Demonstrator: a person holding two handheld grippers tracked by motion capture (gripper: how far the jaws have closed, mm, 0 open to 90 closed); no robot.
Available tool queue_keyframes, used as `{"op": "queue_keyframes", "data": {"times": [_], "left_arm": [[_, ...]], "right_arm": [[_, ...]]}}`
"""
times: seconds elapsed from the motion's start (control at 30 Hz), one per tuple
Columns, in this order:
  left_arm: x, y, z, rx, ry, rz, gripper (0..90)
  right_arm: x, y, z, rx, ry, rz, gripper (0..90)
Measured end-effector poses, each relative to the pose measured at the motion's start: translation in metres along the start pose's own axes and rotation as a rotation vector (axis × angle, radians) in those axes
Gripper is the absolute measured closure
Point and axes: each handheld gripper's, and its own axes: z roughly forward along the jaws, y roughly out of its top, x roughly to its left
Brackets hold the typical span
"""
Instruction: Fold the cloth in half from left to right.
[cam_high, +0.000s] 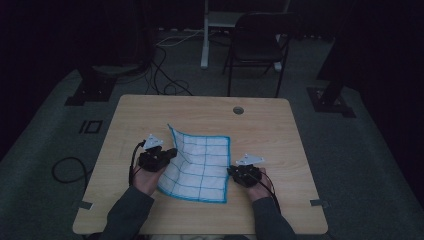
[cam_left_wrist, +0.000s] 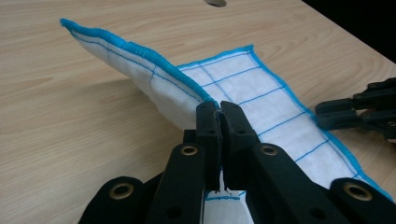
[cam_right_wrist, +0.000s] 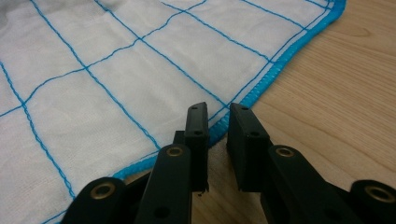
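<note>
- Dim room beyond the bench (cam_high: 150, 107); dark floor with cables at far left, a chair (cam_high: 257, 42) past the far edge; a round hole (cam_high: 238, 110) sits in the wooden top near the far side
- Cloth (cam_high: 202, 167), white with a blue grid and blue hem, lies on the near middle of the bench, between the two hands; its right part lies flat, its left edge is raised off the wood in a ridge that runs to the far left corner
- Left tool (cam_high: 172, 151) sits at the cloth's left edge; in the left gripper view the left tool (cam_left_wrist: 219, 114) has its jaws pressed together on the blue hem, with the cloth (cam_left_wrist: 154, 79) lifted in a fold ahead of them
- Right tool (cam_high: 231, 171) is at the cloth's right edge, near corner; in the right gripper view the right tool (cam_right_wrist: 218, 116) has its jaws a small gap apart, the hem of the cloth (cam_right_wrist: 116, 79) running just beneath that gap; whether the pads touch it cannot be told; the cloth lies flat there
</note>
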Motion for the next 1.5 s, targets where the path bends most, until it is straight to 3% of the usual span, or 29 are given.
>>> {"op": "queue_keyframes", "data": {"times": [0.73,1.5], "left_arm": [[-0.034,0.015,0.023,-0.002,-0.08,0.044,87.8],[-0.05,0.021,0.047,0.019,-0.115,0.05,87.8]], "right_arm": [[0.0,0.0,0.0,0.0,0.0,-0.004,78.6],[0.0,0.0,0.0,0.0,0.002,-0.002,78.6]]}}
